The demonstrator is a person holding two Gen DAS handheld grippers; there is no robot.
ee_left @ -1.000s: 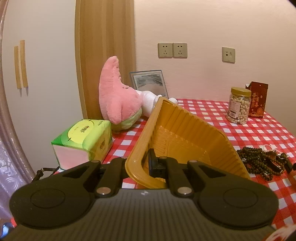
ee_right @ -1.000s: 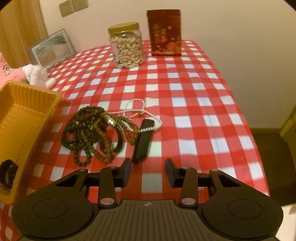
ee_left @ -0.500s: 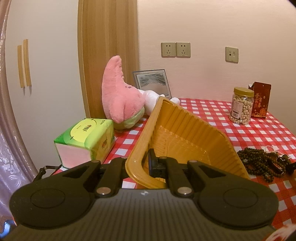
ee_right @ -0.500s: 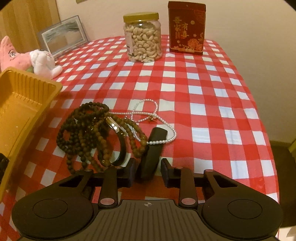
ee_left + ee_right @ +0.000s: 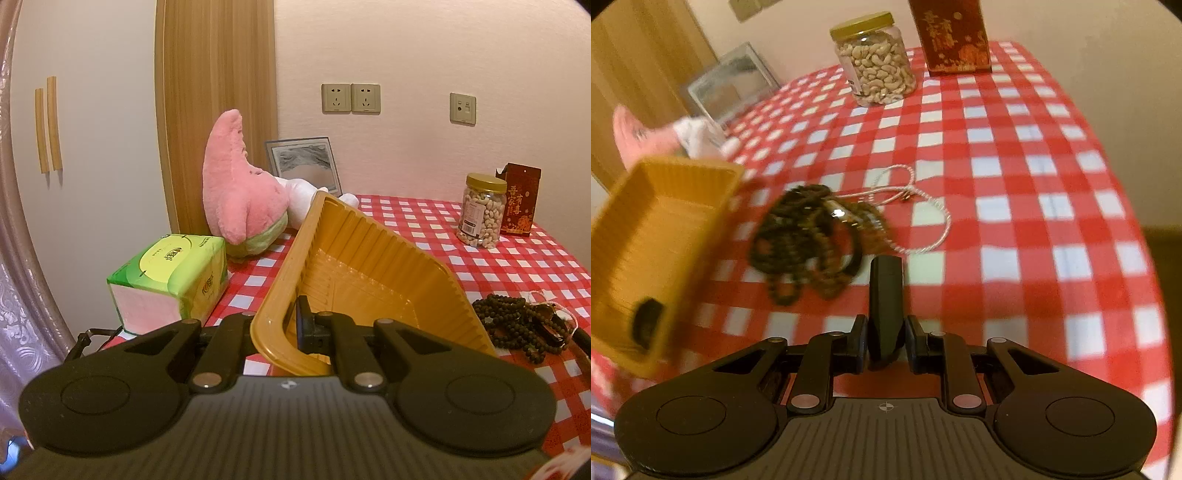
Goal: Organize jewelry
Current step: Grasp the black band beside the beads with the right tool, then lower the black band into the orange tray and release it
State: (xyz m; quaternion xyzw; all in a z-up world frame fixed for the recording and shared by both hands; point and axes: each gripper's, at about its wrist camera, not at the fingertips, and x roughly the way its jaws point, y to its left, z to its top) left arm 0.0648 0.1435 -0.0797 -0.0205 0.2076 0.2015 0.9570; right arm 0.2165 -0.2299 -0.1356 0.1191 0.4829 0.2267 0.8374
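Observation:
My left gripper (image 5: 275, 332) is shut on the near rim of a yellow ribbed plastic tray (image 5: 369, 258) and holds it tilted up off the table. The tray also shows in the right wrist view (image 5: 661, 225), with the left gripper's dark fingertip inside its near corner. My right gripper (image 5: 885, 341) is shut on a flat black band (image 5: 885, 295) that sticks forward between the fingers, lifted above the cloth. A heap of dark wooden bead strings (image 5: 809, 236) and a thin pearl chain (image 5: 916, 206) lie on the red checked tablecloth (image 5: 1015, 221) just ahead. The beads also show in the left wrist view (image 5: 517, 325).
A jar of cashews (image 5: 875, 74) and a red box (image 5: 949, 33) stand at the back. A pink plush toy (image 5: 240, 195), a picture frame (image 5: 303, 162) and a green tissue pack (image 5: 170, 280) sit at the left. The table drops off at the right edge (image 5: 1137, 206).
My right gripper closed on the black band and lifted it away from the beads. The view swung, so the tray sits closer at left. The left gripper kept hold of the tilted tray.

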